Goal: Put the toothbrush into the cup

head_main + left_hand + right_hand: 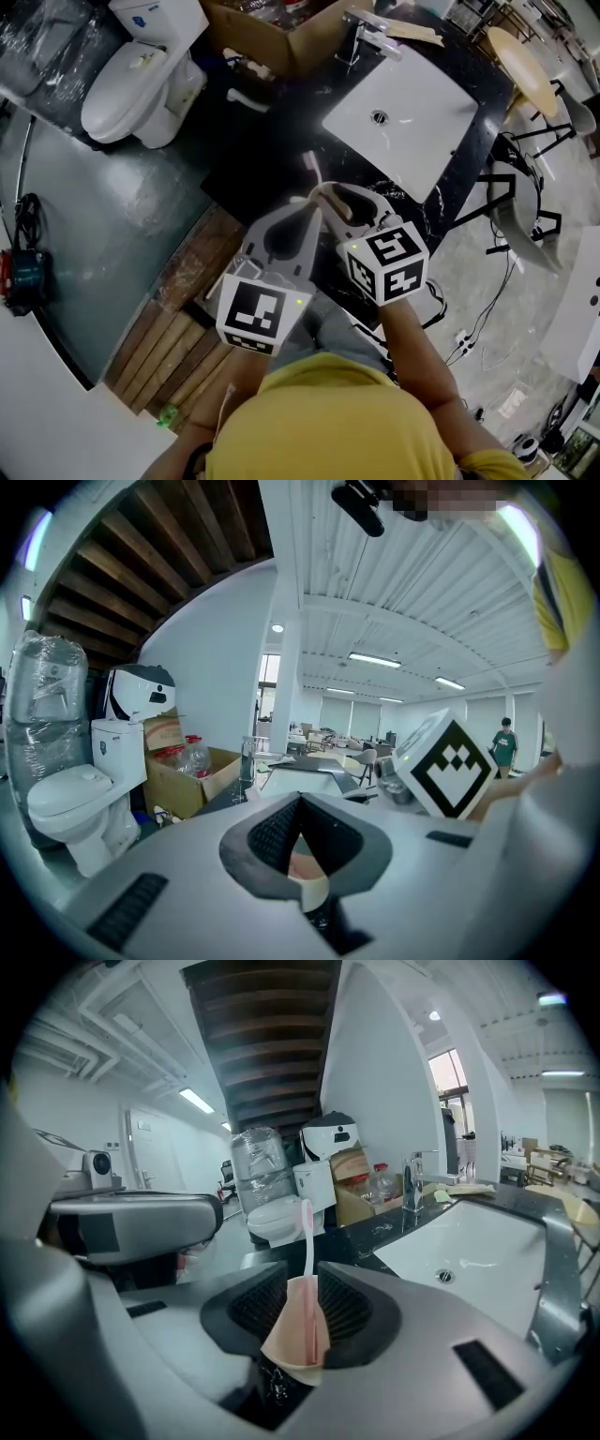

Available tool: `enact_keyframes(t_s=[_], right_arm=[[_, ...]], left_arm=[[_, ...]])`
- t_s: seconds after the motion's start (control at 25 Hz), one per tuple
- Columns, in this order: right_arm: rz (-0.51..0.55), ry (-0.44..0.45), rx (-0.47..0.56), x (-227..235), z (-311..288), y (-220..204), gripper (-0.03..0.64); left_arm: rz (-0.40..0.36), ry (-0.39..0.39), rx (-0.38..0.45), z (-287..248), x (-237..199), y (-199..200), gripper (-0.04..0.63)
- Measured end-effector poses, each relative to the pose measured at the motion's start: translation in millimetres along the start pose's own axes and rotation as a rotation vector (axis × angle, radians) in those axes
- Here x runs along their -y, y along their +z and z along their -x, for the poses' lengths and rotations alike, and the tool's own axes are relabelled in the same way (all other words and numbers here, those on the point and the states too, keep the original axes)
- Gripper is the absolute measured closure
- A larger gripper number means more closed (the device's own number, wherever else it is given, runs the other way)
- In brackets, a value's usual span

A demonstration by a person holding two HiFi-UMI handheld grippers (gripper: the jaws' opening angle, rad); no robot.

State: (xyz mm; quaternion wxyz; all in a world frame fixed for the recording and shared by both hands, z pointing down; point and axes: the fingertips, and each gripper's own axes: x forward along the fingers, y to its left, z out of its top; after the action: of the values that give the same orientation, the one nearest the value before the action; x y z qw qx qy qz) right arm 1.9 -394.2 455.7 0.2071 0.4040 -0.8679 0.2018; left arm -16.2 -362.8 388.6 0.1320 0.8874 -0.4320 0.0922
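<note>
A pink cup [298,1330] sits low between the jaws of my right gripper [302,1283]. A pink toothbrush [307,1241] stands upright in the cup, head up. It rises between the right pads with a gap on each side, so this gripper is open. My left gripper [300,832] is shut on the cup [306,878], whose rim shows low between its pads. In the head view both grippers meet over the black counter [272,150], left gripper [305,211] beside right gripper [342,206], with the cup [330,199] between them.
A white sink basin [403,112] with a faucet [370,33] lies beyond the grippers to the right. A toilet [141,80] and an open cardboard box [272,33] stand at the far left. Wooden planks [178,328] lie below the counter's near edge.
</note>
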Motion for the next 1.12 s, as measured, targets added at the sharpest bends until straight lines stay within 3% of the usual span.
enact_keyframes(t_s=[0.44,1.12], right_arm=[[0.028,-0.021,0.116,-4.6,26.8,24.7,0.506],[0.112,-0.064,0.347,-31.9,101.2,77.4,0.601]], left_arm=[[-0.009,0.024,0.029,6.3,6.0,9.2,0.586],[-0.067,0.003,0.120,25.9,36.1,51.0,0.586]])
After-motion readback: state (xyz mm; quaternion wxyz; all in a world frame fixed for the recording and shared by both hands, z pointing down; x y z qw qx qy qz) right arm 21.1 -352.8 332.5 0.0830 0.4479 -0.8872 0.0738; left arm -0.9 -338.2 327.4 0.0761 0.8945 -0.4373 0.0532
